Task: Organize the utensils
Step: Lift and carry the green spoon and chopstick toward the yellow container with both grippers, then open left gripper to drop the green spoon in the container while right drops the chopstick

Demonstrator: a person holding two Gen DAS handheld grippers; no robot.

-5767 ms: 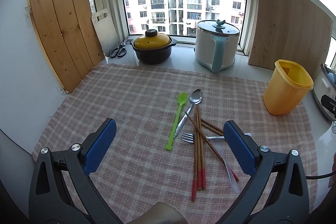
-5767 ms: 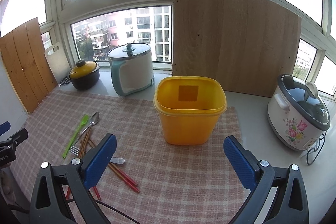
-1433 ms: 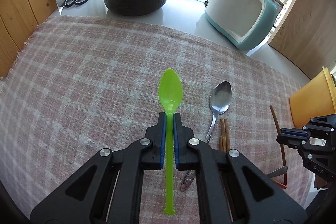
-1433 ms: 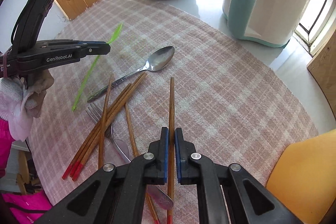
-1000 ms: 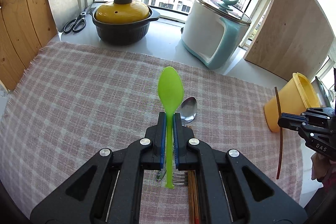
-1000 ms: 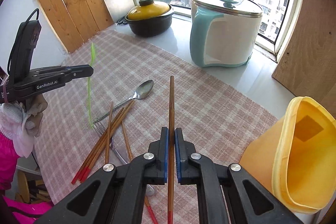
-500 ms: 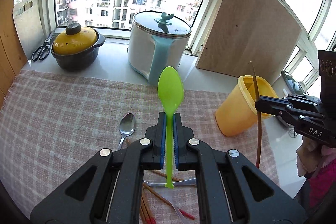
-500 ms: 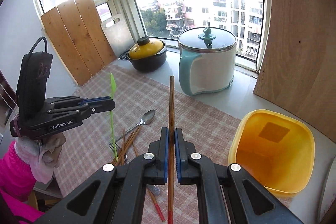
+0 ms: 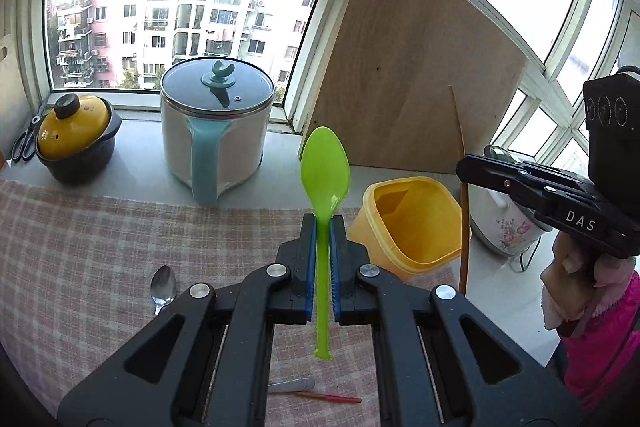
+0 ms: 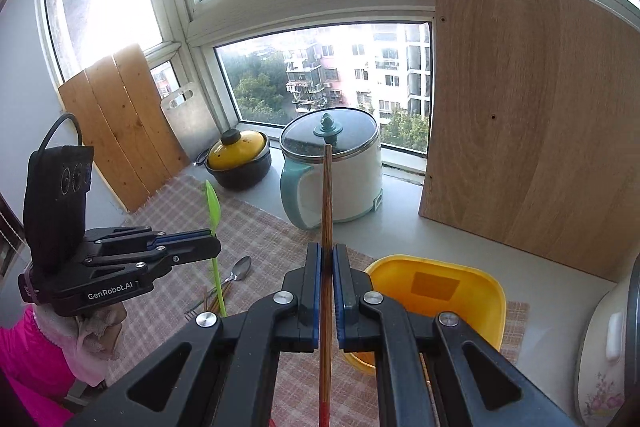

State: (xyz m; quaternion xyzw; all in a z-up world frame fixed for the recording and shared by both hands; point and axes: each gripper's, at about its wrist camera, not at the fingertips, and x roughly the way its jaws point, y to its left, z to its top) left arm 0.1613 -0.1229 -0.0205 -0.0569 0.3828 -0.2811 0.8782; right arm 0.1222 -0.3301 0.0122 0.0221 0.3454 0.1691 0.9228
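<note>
My left gripper [image 9: 321, 223] is shut on a green plastic spoon [image 9: 325, 171], bowl up, held in the air to the left of the open yellow container [image 9: 416, 223]. My right gripper [image 10: 327, 251] is shut on a wooden chopstick [image 10: 327, 195] with a red end, held upright above the near left edge of the yellow container [image 10: 436, 287]. In the left wrist view the right gripper [image 9: 464, 169] and its chopstick [image 9: 463, 227] hang just right of the container. A metal spoon [image 9: 163, 285] and several chopsticks [image 10: 218, 301] lie on the checked cloth [image 9: 80, 247].
A white and teal cooker [image 9: 216, 139] and a yellow-lidded dark pot [image 9: 76, 139] stand on the sill behind the cloth. A wooden board [image 10: 532, 147] leans behind the container. A floral rice cooker [image 9: 504, 227] sits at the right. Scissors [image 9: 22, 143] lie far left.
Both grippers have risen and swung right toward the yellow container, carrying the green spoon and the chopstick. The utensil pile has dropped out of the middle of both views.
</note>
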